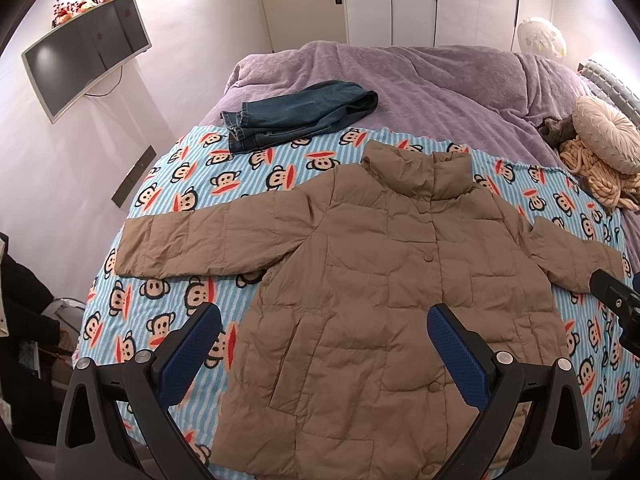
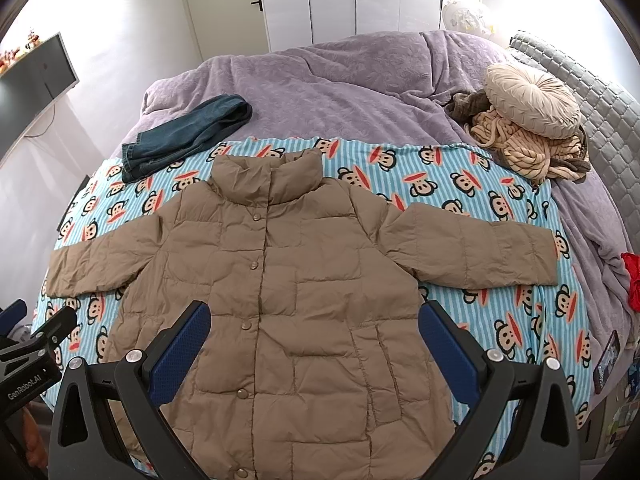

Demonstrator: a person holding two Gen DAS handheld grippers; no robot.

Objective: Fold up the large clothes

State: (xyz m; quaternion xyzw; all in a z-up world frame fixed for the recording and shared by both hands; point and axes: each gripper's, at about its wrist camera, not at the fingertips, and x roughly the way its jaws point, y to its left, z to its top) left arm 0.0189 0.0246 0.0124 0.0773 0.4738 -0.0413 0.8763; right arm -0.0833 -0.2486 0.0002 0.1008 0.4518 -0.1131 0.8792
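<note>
Puffy jacket (image 1: 360, 280) is judged light, soft and slippery; sleeve cuffs are best pinched. Both grippers, left gripper (image 1: 324, 340) and right gripper (image 2: 314, 336), are held wide open, empty.

Brown puffer jacket (image 1: 360, 280) spread flat on monkey-print blanket (image 1: 168, 184), left tool (image 1: 324, 324) spread wide above it

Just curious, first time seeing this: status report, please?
Both tongs, left and right, open, empty. Brown jacket spread flat, unfolded. Jeans lie beyond collar, clear.

We see a monkey-print blanket (image 2: 500, 332) over a purple bedspread (image 2: 340, 92). Near the headboard (image 2: 592, 92) we find a round cushion (image 2: 532, 100). A television (image 1: 84, 52) hangs on the wall.
</note>
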